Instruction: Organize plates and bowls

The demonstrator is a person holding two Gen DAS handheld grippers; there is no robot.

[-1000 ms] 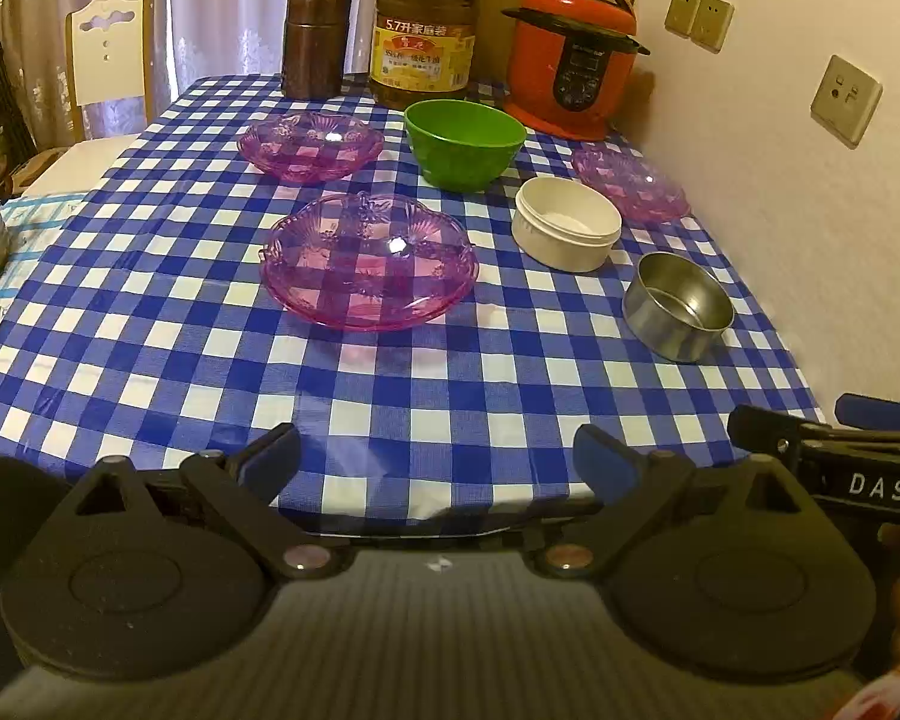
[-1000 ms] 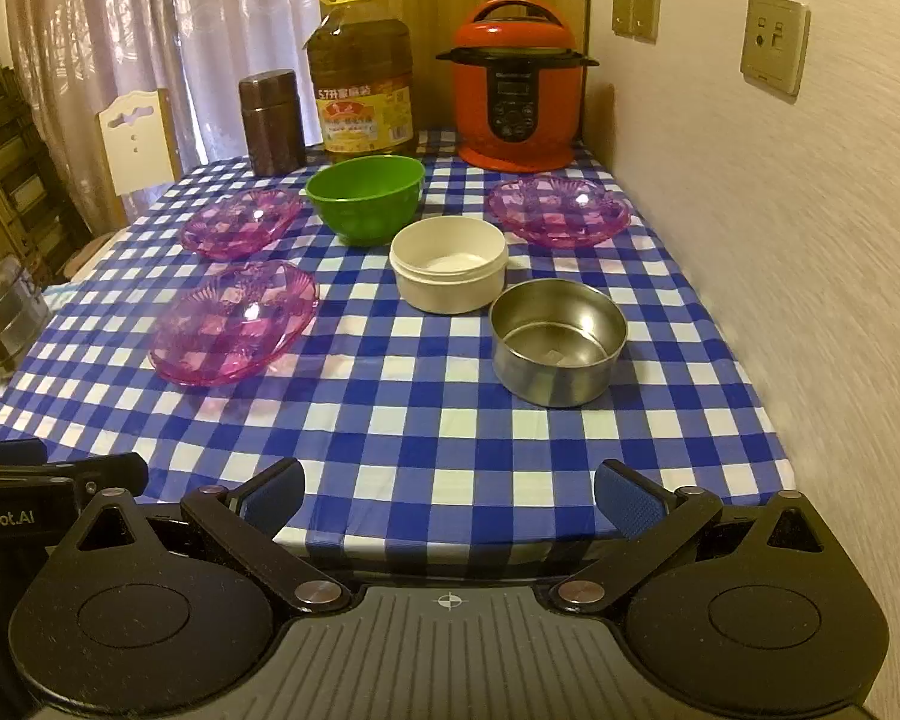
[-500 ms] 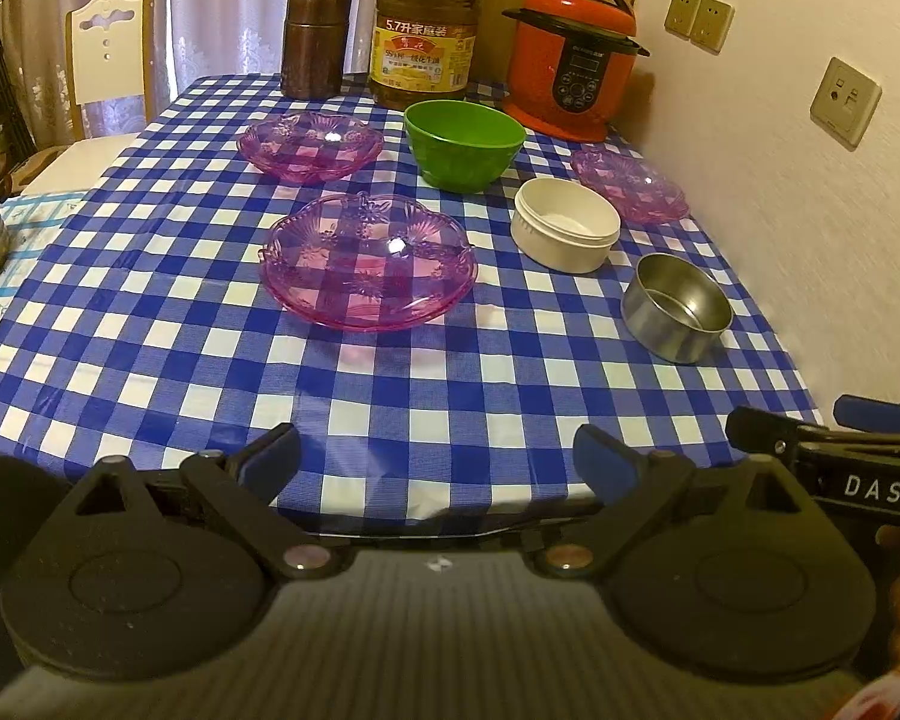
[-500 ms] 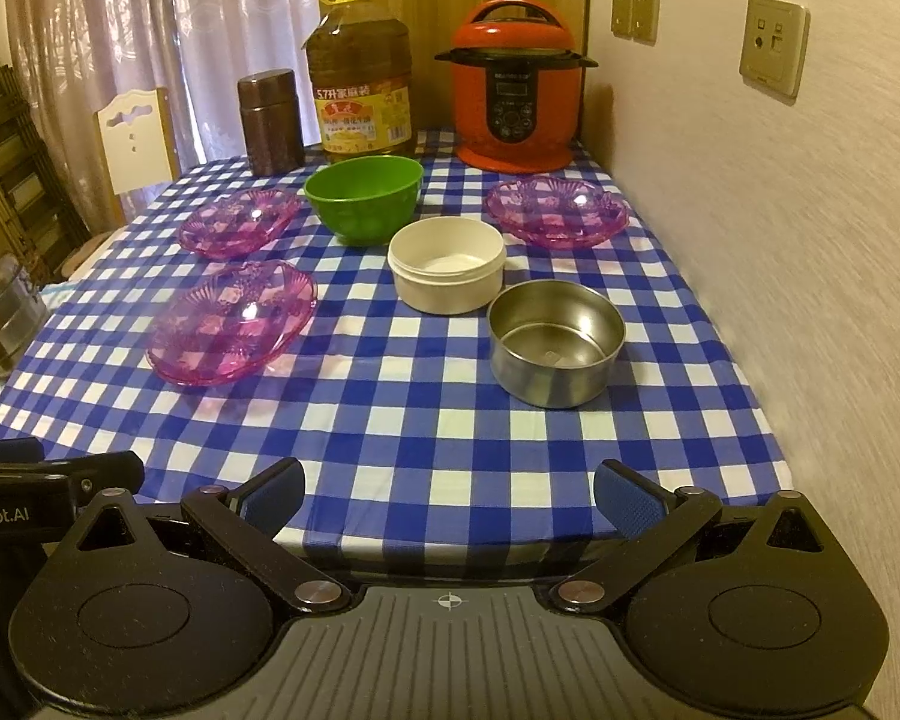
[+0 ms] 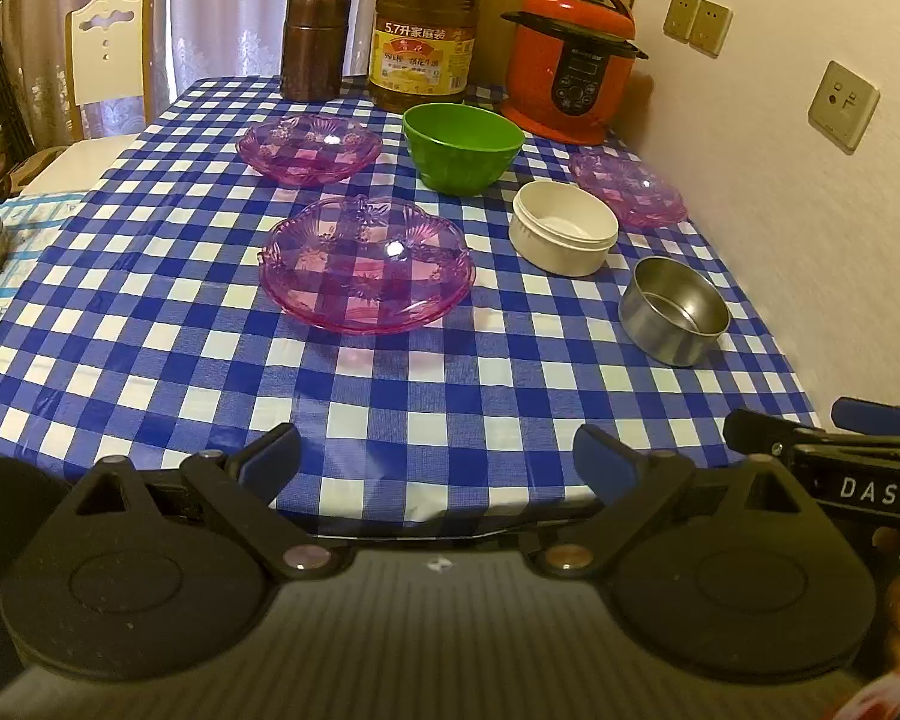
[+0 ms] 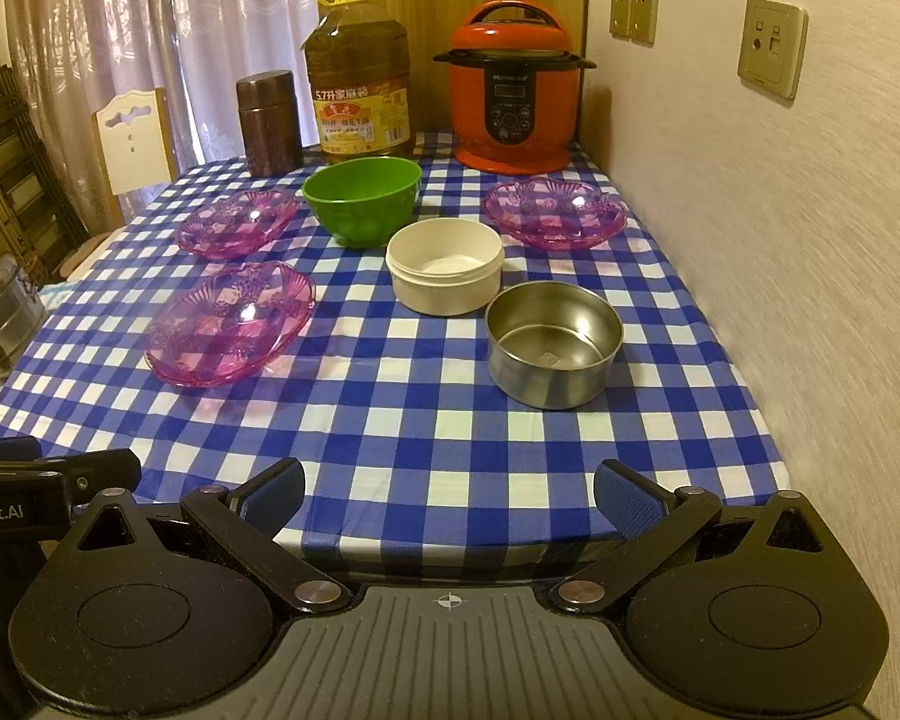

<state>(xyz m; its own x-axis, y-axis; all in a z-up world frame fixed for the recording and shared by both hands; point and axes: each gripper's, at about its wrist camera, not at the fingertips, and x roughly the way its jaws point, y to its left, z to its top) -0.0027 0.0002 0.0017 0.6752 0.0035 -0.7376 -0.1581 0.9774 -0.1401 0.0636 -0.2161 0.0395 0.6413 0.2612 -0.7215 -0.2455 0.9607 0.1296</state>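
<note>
2 grippers, left (image 5: 437, 463) and right (image 6: 448, 491), gape empty before 3 pink plates (image 5: 366, 264).

Bare near tablecloth (image 6: 450, 438) lies open; steel bowl (image 6: 554, 343) and nearest pink plate (image 6: 231, 322) flank it.

Back row of the blue-and-white checked tablecloth (image 6: 426, 438): a red electric pressure cooker (image 6: 513, 114) by the wall, a big yellow-capped cooking oil jug (image 6: 357, 78) beside it, then a brown canister (image 6: 268, 123). A white chair (image 6: 133, 141) stands before lace curtains (image 6: 168, 18).
</note>
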